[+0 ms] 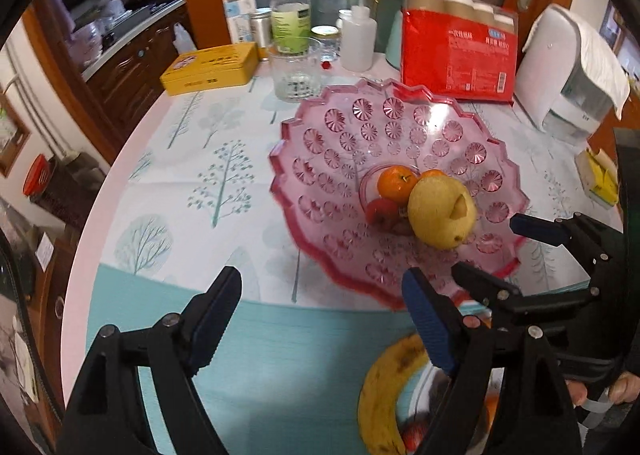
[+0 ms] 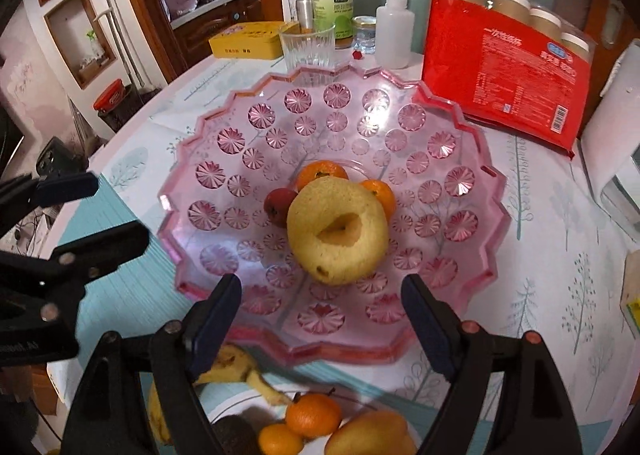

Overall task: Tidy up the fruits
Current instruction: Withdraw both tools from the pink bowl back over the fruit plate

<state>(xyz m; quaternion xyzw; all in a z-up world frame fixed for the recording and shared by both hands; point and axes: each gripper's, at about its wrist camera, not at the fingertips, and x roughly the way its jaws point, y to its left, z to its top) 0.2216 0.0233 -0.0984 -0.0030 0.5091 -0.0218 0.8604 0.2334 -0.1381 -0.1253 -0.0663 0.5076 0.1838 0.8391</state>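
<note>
Right tongs (image 2: 322, 319) gape empty above the pink bowl (image 2: 472, 255) holding a yellow pear (image 2: 336, 231).

Yellow tin (image 1: 211, 68), drinking glass (image 2: 307, 45), red packet (image 2: 506, 79)

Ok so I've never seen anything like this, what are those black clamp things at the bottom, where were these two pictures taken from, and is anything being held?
Those clamps are hand-held grippers; a person carries one in each hand. A camera sits on each gripper and looks along its two fingers, so one picture comes from the left gripper and the other from the right gripper. Both stand open and hold nothing. On the table is a pink glass bowl containing a yellow pear, two oranges and a small red fruit. Nearer the camera, a white plate holds a banana, more oranges and other fruit. Behind the bowl stand a drinking glass, bottles, a yellow tin and a red pack of cups.
</note>
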